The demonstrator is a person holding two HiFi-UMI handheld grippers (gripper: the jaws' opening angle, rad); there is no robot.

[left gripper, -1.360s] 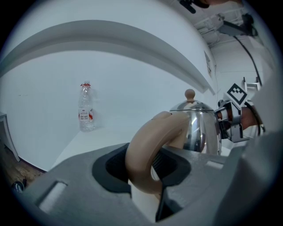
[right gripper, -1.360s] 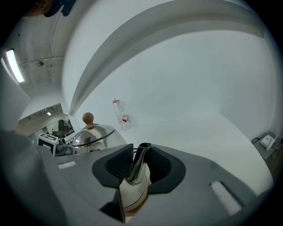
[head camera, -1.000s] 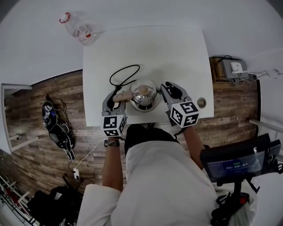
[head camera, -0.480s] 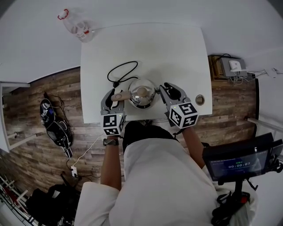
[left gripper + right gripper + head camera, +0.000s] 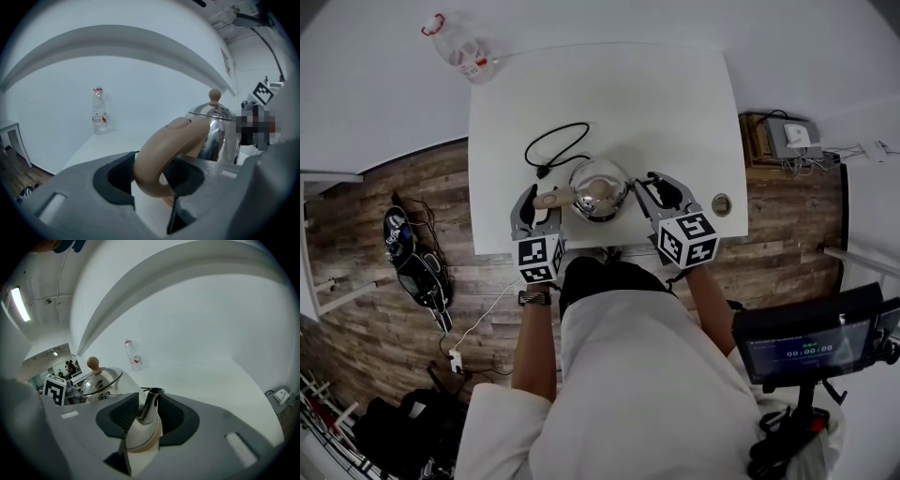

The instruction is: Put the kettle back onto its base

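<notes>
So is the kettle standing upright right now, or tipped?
Upright. The kettle stands level on the white table, lid on, its knob pointing straight up.

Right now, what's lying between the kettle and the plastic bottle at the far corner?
A looped black cord lies just beyond the kettle; past it, only bare white table up to the bottle. The head view shows it.
</notes>
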